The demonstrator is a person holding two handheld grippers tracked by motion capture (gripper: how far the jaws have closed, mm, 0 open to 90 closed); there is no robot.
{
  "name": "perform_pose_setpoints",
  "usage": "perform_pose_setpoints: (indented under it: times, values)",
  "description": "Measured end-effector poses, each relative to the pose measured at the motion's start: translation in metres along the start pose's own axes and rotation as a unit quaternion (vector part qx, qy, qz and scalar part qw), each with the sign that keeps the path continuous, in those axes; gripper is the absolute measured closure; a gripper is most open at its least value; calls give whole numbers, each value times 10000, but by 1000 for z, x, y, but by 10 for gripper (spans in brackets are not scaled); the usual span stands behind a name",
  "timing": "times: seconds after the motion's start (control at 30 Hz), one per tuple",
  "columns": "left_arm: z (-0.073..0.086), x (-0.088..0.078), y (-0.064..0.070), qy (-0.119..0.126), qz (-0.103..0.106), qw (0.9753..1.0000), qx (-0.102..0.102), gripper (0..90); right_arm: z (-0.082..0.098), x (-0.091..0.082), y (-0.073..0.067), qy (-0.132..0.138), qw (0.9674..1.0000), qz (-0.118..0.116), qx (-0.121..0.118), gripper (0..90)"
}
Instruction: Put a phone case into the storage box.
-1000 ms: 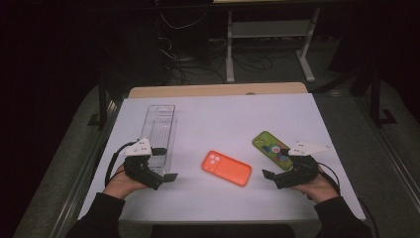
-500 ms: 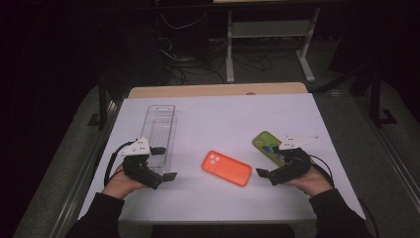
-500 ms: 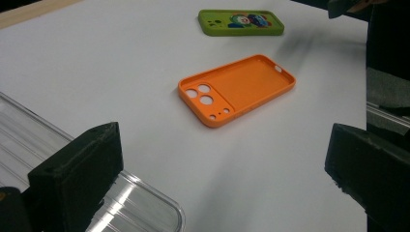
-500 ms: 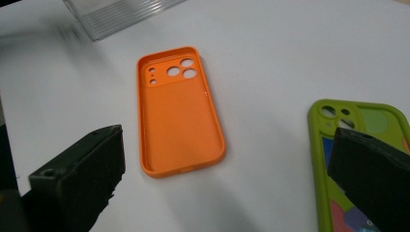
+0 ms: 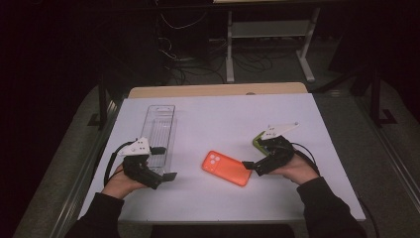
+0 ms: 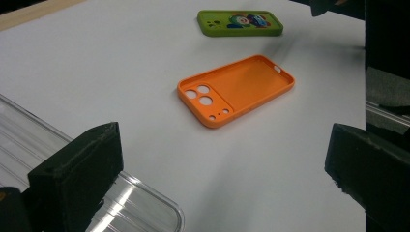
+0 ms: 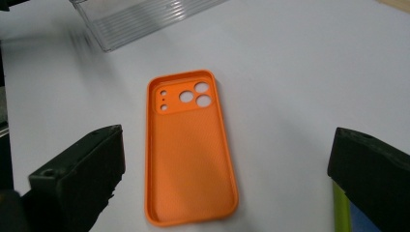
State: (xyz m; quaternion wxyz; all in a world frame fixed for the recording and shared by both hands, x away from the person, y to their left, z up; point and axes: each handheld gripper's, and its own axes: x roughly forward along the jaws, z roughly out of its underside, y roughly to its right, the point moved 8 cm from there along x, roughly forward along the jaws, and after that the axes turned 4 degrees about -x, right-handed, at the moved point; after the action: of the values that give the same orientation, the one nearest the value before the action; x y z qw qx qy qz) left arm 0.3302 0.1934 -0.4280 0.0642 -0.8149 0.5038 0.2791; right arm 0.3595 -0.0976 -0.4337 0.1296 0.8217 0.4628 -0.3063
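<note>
The orange phone case (image 5: pixel 226 168) lies flat on the white table (image 5: pixel 223 119), inside facing up, camera cutouts toward the clear plastic tray (image 5: pixel 161 134) side. The right gripper (image 5: pixel 252 166) sits just at the case's near-right end with its jaws spread wide, and in the right gripper view the case (image 7: pixel 191 145) lies right between those two black jaws, not touched by either. The green phone case (image 6: pixel 240 22) lies beside it, mostly tucked under the right gripper in the high view. The left gripper (image 5: pixel 166 176) rests by the near end of the tray, jaws also wide apart and holding nothing, well apart from the orange case.
</note>
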Motion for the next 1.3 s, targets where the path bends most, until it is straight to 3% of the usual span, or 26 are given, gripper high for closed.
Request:
perform_pose_setpoints:
  times: [0.33, 0.73, 0.97, 1.07, 1.13, 1.17, 1.3]
  values:
    - [0, 0, -1, 25, 9, 10000, 7, 0, -16, 19, -2, -65, 9998, -158, -71, 0]
    - [-1, 0, 0, 22, 21, 10000, -6, 0, -23, 39, -13, -434, 9983, -309, -231, 0]
    - [0, 1, 0, -9, 22, 10000, 36, 0, -14, 48, -15, -841, 9955, -292, -324, 0]
    - [0, 1, 0, -8, 28, 10000, 22, 0, -8, 53, -13, -1082, 9923, -235, -555, 0]
    - [0, 1, 0, -22, 25, 10000, 34, 0, -7, 54, -14, -1131, 9919, -234, -534, 0]
    - [0, 1, 0, -20, 32, 10000, 36, 0, -4, 57, -14, -1253, 9898, -229, -640, 0]
    - [0, 1, 1, 8, 36, 10000, 6, 0, -1, 62, -14, -1362, 9875, -233, -760, 0]
